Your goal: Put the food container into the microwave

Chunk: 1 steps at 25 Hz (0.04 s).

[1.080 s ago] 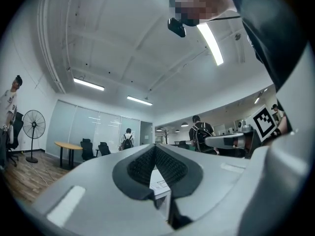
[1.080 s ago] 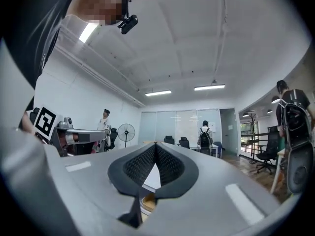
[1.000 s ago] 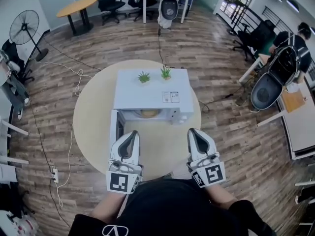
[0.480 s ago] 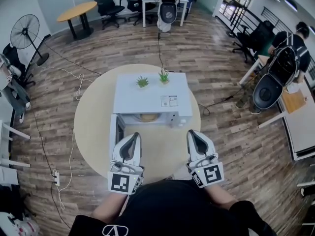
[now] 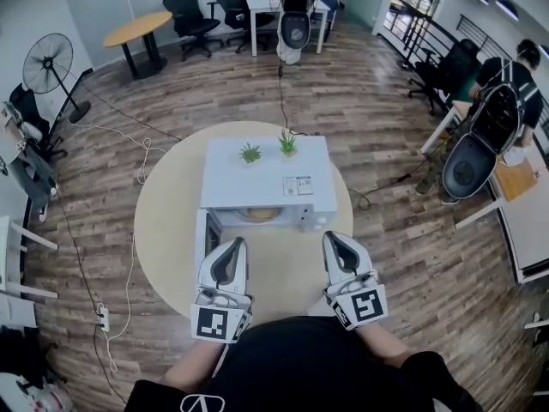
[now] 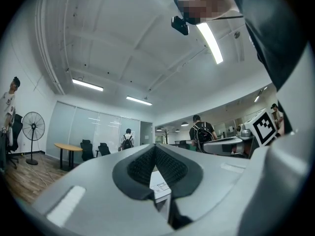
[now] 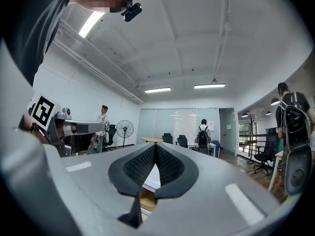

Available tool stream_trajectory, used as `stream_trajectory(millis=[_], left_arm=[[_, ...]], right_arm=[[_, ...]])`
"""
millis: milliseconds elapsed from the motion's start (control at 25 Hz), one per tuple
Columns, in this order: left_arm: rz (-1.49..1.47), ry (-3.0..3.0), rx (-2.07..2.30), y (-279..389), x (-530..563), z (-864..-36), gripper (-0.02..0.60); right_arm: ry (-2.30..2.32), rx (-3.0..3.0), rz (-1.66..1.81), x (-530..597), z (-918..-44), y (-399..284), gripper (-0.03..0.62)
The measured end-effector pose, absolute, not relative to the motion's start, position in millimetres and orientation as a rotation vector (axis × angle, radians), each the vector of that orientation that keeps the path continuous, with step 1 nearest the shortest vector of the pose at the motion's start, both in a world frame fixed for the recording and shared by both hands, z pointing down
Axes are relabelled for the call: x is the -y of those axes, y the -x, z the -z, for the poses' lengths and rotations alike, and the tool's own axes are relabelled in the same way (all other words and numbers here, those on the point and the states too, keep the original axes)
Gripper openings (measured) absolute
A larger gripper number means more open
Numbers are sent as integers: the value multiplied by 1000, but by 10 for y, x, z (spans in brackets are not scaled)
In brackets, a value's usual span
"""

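Placement appears done: the tan round food container point(image 5: 261, 214) is seen inside the cavity of the white box-shaped microwave point(image 5: 264, 178), which stands on the round pale wooden table point(image 5: 167, 230) with two small green potted plants point(image 5: 250, 154) on its top. The hinged white microwave door point(image 5: 201, 234) is swung out at the left of the cavity.

The left gripper point(image 5: 232, 247) and the right gripper point(image 5: 335, 241) are held low, close to the person's body and well apart from the microwave. In each gripper view the ribbed pads are pressed together at the tips and nothing is clamped between them; only the microwave is glimpsed past them.

The step in hand is judged to be shutting the door. It is best done with the left gripper, its clenched jaws laid against the door's outer face near the free edge. The door should be pushed steadily round its hinge, so that the microwave is not shoved across the table or the plants shaken.
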<state>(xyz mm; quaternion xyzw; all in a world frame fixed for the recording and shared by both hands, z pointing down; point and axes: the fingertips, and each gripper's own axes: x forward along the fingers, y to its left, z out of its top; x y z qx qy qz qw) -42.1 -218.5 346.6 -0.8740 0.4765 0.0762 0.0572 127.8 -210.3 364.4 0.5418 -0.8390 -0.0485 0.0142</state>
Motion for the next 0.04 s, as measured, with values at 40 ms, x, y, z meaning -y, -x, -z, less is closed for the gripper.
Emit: stream_trajectory(millis=[40], left_arm=[[-231, 2652, -1440, 405, 2182, -3469, 0]], right_arm=[[-1688, 2610, 147, 2110, -3649, -1290, 6]])
